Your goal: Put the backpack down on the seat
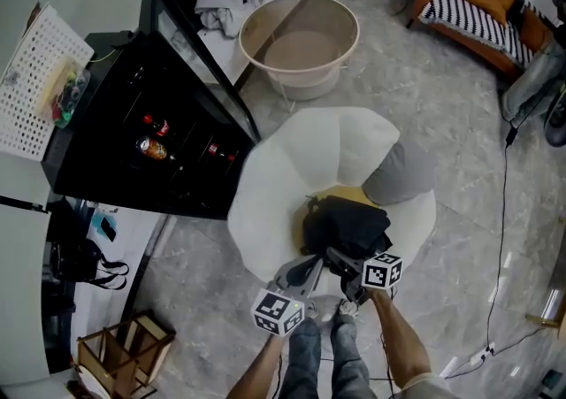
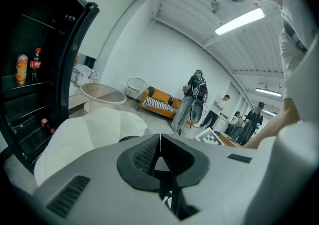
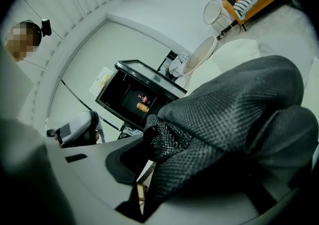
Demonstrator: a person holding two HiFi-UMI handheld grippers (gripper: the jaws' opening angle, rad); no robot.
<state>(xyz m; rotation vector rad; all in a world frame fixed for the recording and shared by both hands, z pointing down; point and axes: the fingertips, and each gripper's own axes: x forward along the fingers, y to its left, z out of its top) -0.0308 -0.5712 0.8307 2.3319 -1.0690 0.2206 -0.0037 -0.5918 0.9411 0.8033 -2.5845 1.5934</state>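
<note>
The black backpack (image 1: 347, 222) lies on the white, petal-shaped soft seat (image 1: 292, 167), toward its near side. Its dark woven fabric (image 3: 234, 114) fills much of the right gripper view, and a fold of it runs in between the jaws of my right gripper (image 3: 144, 156), which is shut on it. In the head view that gripper (image 1: 336, 257) reaches the backpack's near edge. My left gripper (image 1: 315, 264) sits just left of it, beside the bag. Its jaws (image 2: 158, 151) are shut with nothing between the pads, and the white seat (image 2: 84, 134) shows beyond them.
A black drinks fridge (image 1: 150, 136) with its glass door open stands to the left. Behind the seat are a round beige tub (image 1: 299, 39) and an orange sofa (image 1: 482, 8). A grey cushion (image 1: 400, 172) lies on the seat. A cable (image 1: 502, 238) crosses the floor; several people (image 2: 194, 99) stand farther off.
</note>
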